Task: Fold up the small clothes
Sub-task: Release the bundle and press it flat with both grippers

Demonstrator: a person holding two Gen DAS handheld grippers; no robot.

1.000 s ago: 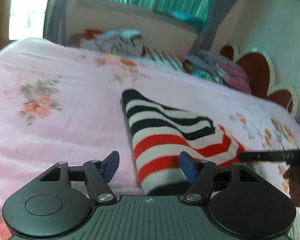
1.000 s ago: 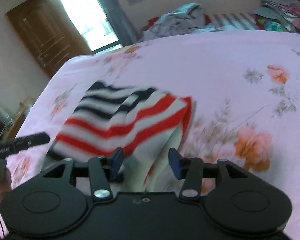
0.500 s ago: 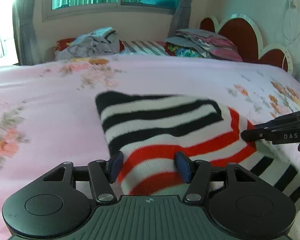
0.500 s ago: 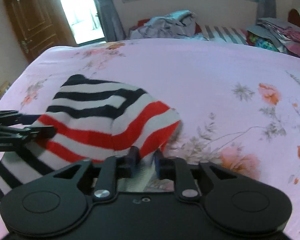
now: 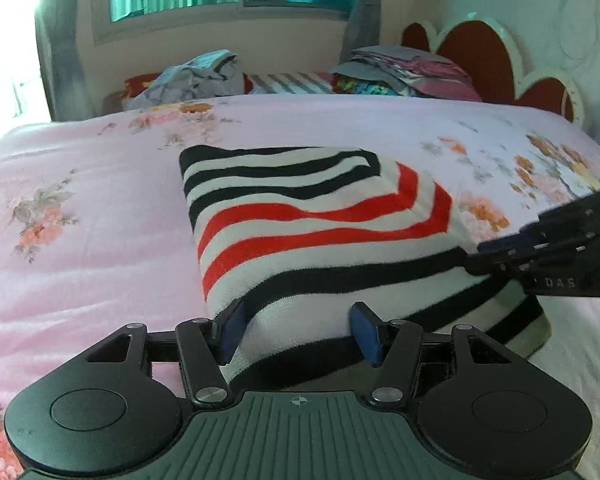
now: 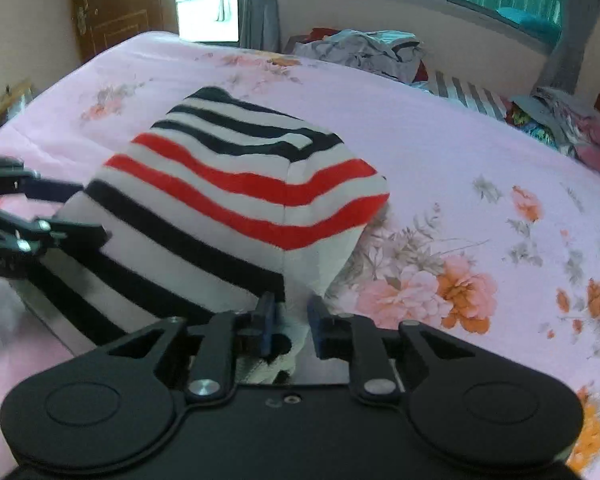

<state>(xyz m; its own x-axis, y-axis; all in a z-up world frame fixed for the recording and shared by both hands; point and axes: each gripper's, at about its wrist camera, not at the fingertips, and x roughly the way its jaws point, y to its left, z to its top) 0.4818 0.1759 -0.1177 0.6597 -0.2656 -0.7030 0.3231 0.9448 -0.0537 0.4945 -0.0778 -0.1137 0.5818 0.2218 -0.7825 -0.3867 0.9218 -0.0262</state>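
Observation:
A small striped garment (image 5: 308, 220), white with black and red stripes, lies folded on the pink floral bed (image 5: 80, 208). My left gripper (image 5: 298, 330) is open, its blue pads either side of the garment's near edge. My right gripper (image 6: 292, 320) is shut on a corner of the striped garment (image 6: 236, 200) and holds it slightly lifted. The right gripper shows at the right of the left wrist view (image 5: 548, 252), at the garment's right edge. The left gripper shows at the left of the right wrist view (image 6: 28, 216).
Piles of clothes (image 5: 196, 76) and folded fabrics (image 5: 404, 68) lie along the far side of the bed under a window. A red headboard (image 5: 480, 60) stands at the right. A wooden door (image 6: 116, 4) is at the far left in the right wrist view.
My right gripper closed on the garment's corner and pulled it. The left gripper moved in to the garment's near edge. More black stripes now show at the near side.

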